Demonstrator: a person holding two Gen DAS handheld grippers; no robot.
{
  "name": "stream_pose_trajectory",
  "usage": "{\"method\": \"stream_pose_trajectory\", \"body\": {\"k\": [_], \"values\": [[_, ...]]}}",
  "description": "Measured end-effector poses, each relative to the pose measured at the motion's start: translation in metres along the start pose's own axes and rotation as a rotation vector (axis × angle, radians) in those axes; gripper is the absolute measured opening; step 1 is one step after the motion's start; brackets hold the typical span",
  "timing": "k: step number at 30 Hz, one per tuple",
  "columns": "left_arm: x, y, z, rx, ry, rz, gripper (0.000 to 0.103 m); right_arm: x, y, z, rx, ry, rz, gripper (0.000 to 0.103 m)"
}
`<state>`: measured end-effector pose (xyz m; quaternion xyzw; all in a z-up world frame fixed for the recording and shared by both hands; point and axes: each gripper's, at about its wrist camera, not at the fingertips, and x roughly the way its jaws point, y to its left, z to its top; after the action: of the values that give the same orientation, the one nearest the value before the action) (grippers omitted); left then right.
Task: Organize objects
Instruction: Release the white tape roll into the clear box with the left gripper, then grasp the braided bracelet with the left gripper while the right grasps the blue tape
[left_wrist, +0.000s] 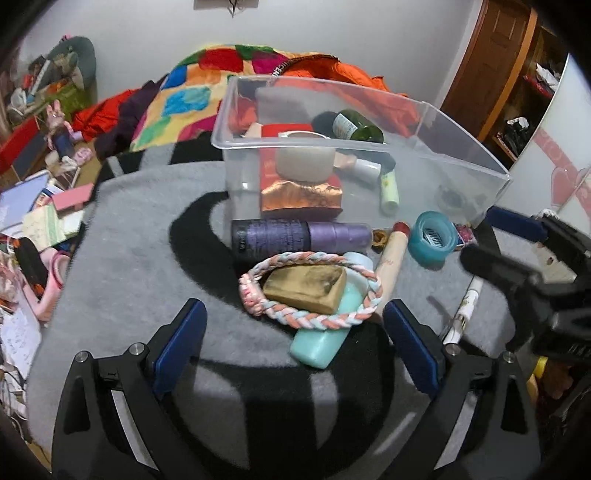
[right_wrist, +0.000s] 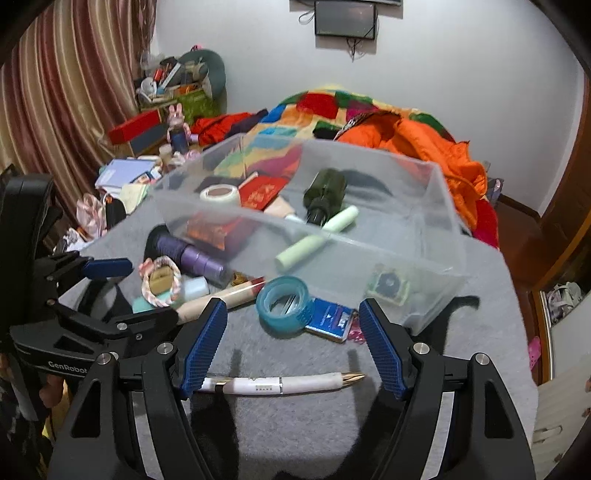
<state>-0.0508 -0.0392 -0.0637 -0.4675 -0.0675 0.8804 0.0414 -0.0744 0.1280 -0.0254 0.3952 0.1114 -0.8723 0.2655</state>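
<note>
Braided ring (left_wrist: 310, 286) just ahead between left tool (left_wrist: 295, 345) pads, both tools apart, empty

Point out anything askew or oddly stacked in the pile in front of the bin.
The braided ring lies tilted on the mint bottle, with a tan block sitting inside it. This small stack looks unstable. The pen lies apart from the pile.

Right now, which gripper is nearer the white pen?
Right. The right gripper hangs just above the white pen, open jaws to either side of it. The left gripper faces the braided ring, with the pen off to its right.
</note>
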Motion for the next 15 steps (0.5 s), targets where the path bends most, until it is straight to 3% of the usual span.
{"method": "stream_pose_trajectory", "body": {"k": [7, 9, 13, 15], "values": [[0.003, 0.0, 0.003, -0.004, -0.02, -0.011, 0.098, 0.017, 0.001, 0.0, -0.012, 0.04, 0.006, 0.07], [0.0, 0.002, 0.002, -0.006, -0.031, -0.029, 0.091, 0.022, -0.001, 0.0, -0.008, 0.054, 0.012, 0.069], [-0.005, 0.0, -0.002, 0.01, -0.052, -0.039, 0.08, 0.033, 0.0, -0.002, -0.012, 0.089, 0.016, 0.05], [-0.008, -0.002, -0.004, 0.02, -0.06, -0.037, 0.076, 0.036, 0.001, -0.002, -0.016, 0.091, 0.001, 0.046]]}}
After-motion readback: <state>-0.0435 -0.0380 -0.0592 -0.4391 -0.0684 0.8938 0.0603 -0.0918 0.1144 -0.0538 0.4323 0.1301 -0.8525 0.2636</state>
